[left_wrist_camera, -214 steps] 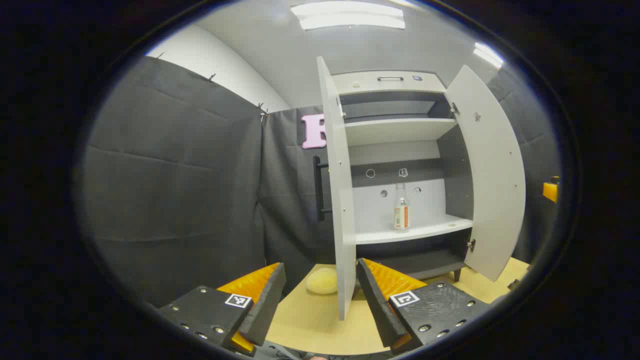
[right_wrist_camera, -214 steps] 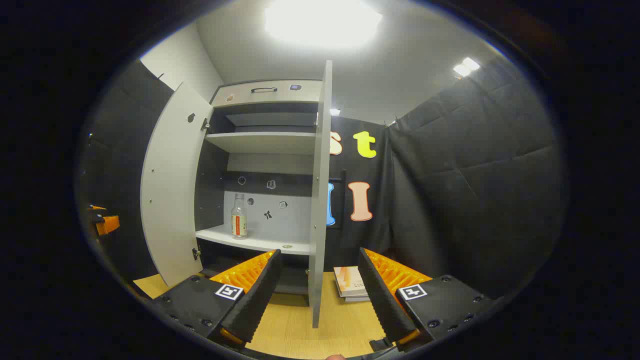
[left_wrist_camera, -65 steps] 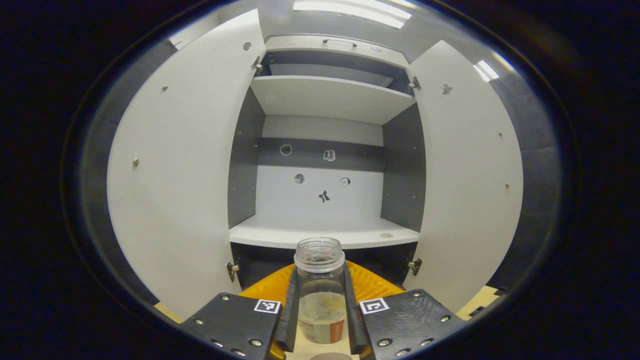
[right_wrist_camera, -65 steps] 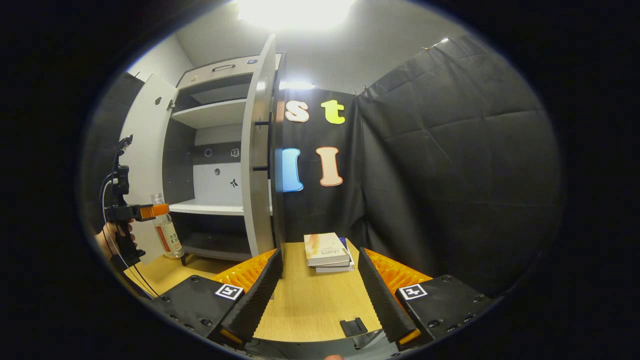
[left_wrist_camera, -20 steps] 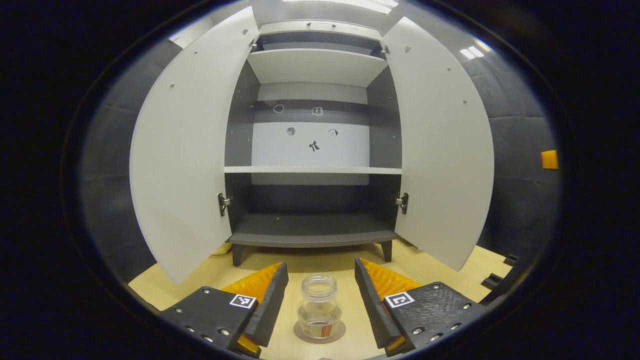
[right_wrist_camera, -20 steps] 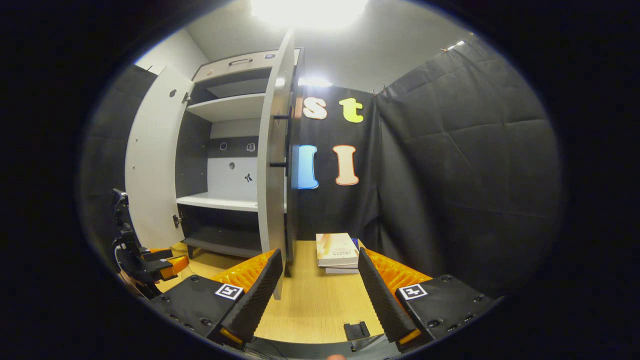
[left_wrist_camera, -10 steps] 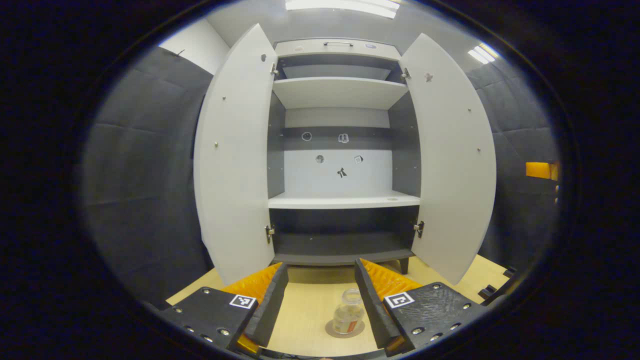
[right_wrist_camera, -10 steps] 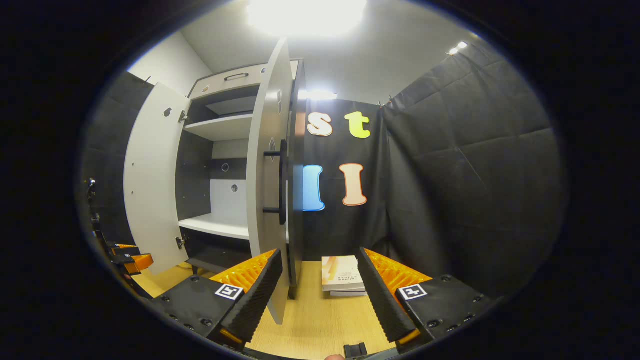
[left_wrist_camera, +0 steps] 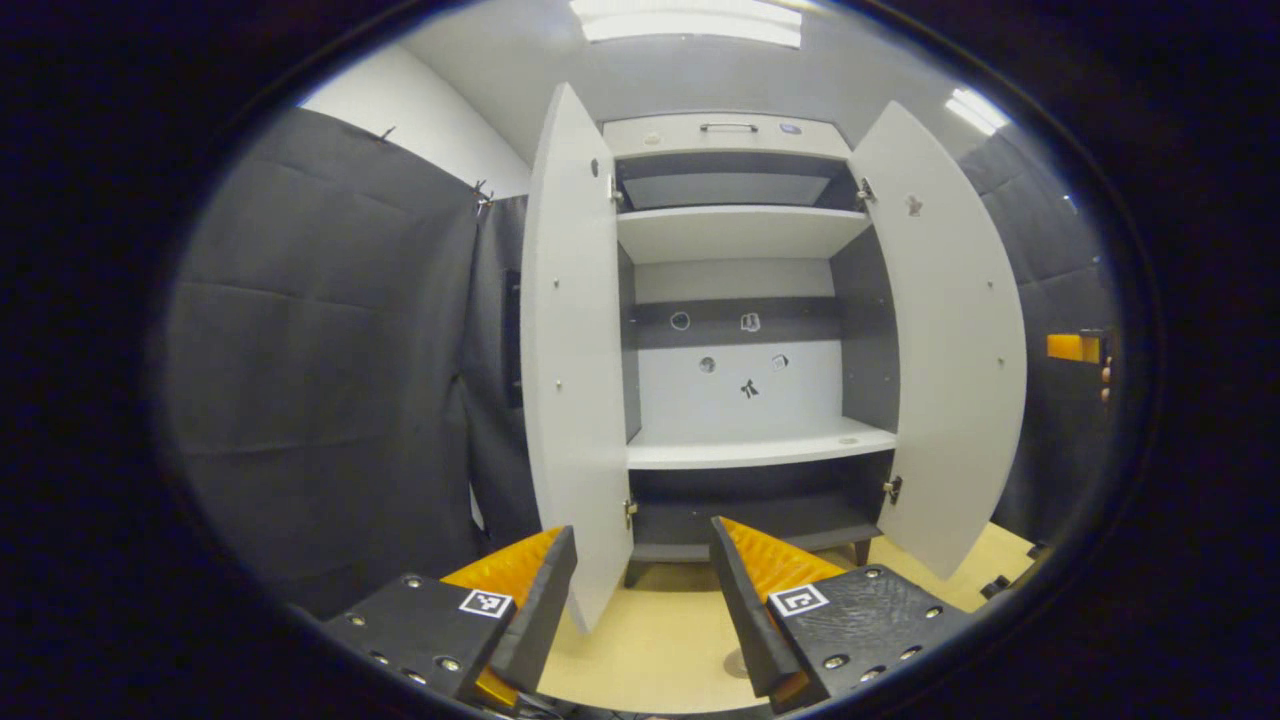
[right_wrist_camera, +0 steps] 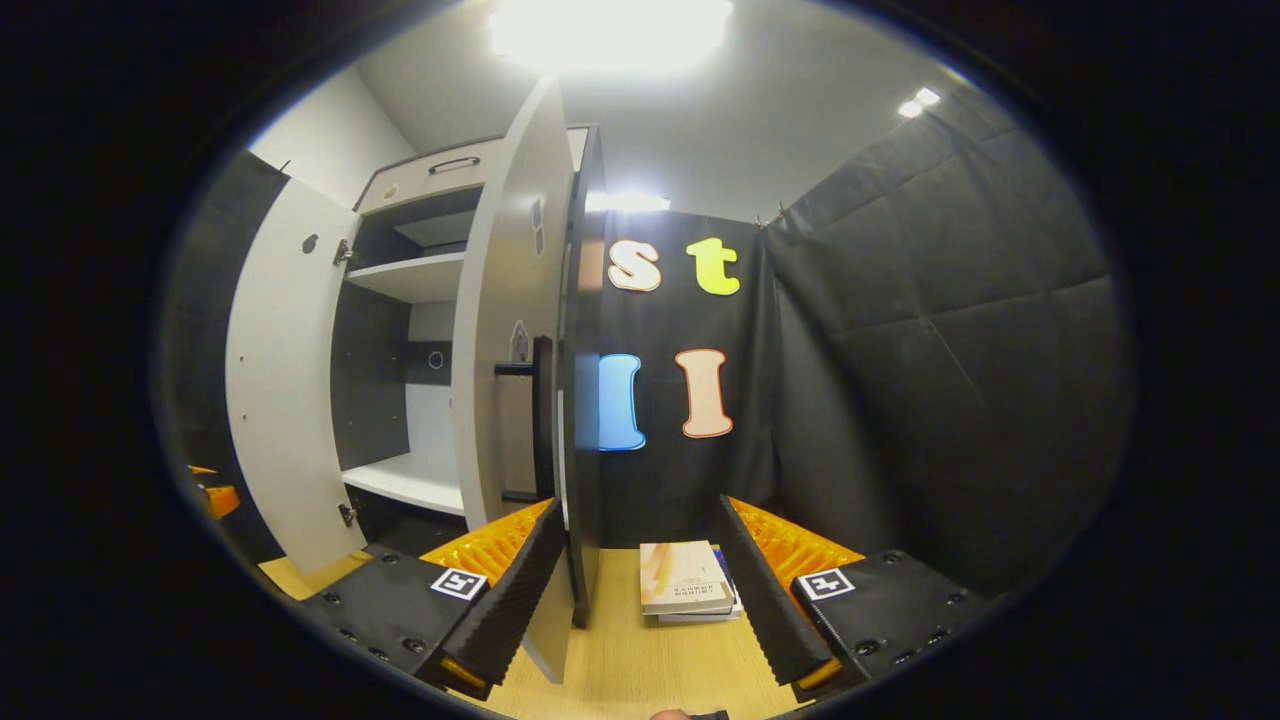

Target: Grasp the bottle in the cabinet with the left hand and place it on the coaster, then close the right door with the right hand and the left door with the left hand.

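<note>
Both doors of the grey cabinet (left_wrist_camera: 740, 455) stand open, with bare shelves inside. My left gripper (left_wrist_camera: 641, 528) is open and holds nothing, low in front of the left door (left_wrist_camera: 570, 350). A sliver of the round coaster (left_wrist_camera: 734, 663) shows on the table beside its right finger, which hides the bottle. In the right gripper view the right door (right_wrist_camera: 505, 350) is nearly edge-on, its black handle (right_wrist_camera: 541, 420) facing me. My right gripper (right_wrist_camera: 640, 503) is open, with its left finger close beside that door's lower corner.
A small stack of books (right_wrist_camera: 685, 580) lies on the wooden table (right_wrist_camera: 640, 670) ahead of the right gripper. Black cloth walls close in on both sides. The right gripper's orange part (left_wrist_camera: 1072, 347) shows beyond the right door (left_wrist_camera: 950, 350), and the left gripper's (right_wrist_camera: 215, 495) low by the left door (right_wrist_camera: 290, 380).
My left gripper has pulled back and swung left, so the bottle on the coaster slid out of sight behind its right finger. My right gripper has moved closer to the right door.
</note>
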`<action>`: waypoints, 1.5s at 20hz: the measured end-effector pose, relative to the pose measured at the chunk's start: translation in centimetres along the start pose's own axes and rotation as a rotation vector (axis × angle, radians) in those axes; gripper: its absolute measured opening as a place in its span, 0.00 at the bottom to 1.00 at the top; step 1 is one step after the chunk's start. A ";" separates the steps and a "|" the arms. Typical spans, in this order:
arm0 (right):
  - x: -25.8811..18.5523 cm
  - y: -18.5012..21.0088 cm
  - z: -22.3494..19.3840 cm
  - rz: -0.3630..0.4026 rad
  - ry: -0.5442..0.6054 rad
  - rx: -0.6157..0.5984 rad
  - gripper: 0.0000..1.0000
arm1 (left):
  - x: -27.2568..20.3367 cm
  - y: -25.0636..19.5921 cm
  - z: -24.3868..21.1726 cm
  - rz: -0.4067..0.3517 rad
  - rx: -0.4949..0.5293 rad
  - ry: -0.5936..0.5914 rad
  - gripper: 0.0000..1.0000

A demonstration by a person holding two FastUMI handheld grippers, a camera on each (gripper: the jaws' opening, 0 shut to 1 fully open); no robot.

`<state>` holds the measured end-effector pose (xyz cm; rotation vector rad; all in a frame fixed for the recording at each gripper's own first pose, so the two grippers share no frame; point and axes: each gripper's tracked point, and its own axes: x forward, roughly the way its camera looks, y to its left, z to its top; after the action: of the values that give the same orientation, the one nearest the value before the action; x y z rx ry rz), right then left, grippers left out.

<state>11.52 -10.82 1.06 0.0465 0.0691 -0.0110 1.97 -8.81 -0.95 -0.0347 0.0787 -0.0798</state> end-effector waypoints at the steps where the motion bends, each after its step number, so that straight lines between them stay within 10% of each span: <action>1: 0.5 -0.2 0.1 -0.020 0.008 0.001 0.97 | 0.0 0.9 0.1 0.010 -0.003 -0.001 0.79; 14: 3.7 1.4 0.8 -0.144 0.049 0.102 0.95 | 1.4 11.9 0.9 0.126 0.001 -0.027 0.79; 20: 3.2 2.3 1.5 -0.214 0.040 -0.034 0.95 | 2.7 15.5 1.4 0.143 -0.015 -0.051 0.78; 30: 2.6 7.9 1.3 -0.159 0.034 0.016 0.95 | 4.9 18.3 -0.1 0.114 -0.029 -0.048 0.79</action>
<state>14.28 -3.00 2.55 0.0573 0.1070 -0.1697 8.22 9.03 -2.10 -0.0611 0.0336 0.0366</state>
